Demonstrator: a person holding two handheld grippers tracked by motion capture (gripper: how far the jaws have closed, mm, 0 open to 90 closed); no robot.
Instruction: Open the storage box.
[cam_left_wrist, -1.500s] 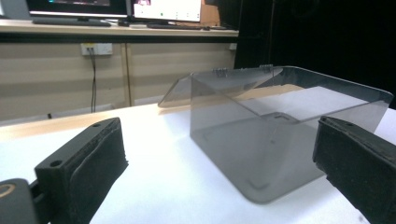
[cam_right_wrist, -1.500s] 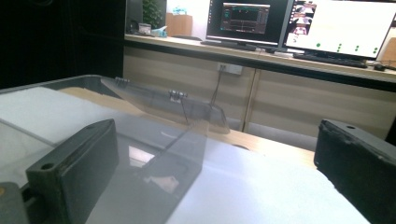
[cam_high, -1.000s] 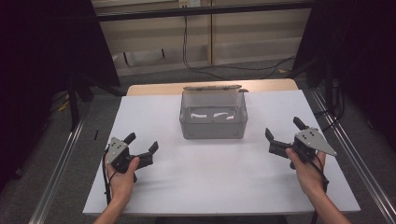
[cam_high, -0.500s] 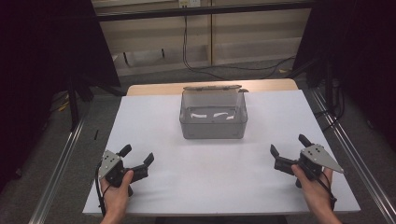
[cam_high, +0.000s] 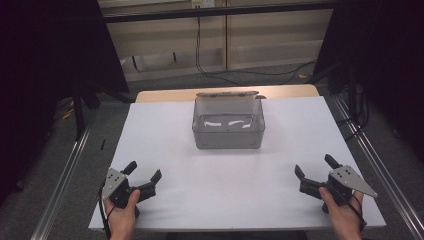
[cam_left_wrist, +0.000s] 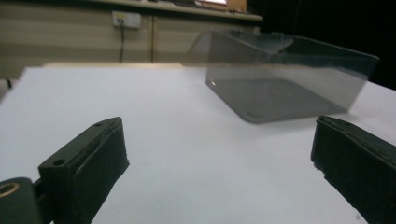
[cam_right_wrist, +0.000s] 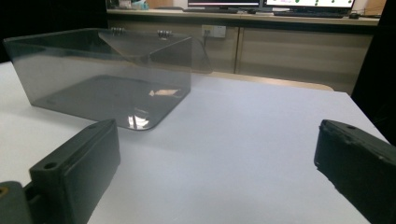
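A clear plastic box (cam_high: 228, 123) with its hinged lid tipped back stands at the middle rear of the white table (cam_high: 165, 125); nothing lies inside it. My left gripper (cam_high: 144, 172) rests low near the front left corner, jaws wide open and holding nothing. My right gripper (cam_high: 315, 167) sits near the front right edge, also open and holding nothing. The box (cam_left_wrist: 280, 81) appears ahead and to the right in the left gripper view, between my open left gripper (cam_left_wrist: 219, 158) jaws. In the right gripper view the box (cam_right_wrist: 102, 77) stands to the left, beyond my open right gripper (cam_right_wrist: 217, 163).
Metal rails (cam_high: 65, 175) run along both sides of the table. A wooden strip (cam_high: 165, 95) borders its far edge. Behind it are cabinets with a wall socket (cam_left_wrist: 123, 19) and cables. Monitors (cam_right_wrist: 308, 3) glow at the back in the right gripper view.
Both hands have drawn back toward the table's front edge, carrying the grippers away from the box. Both grippers stay open. The box has not moved.
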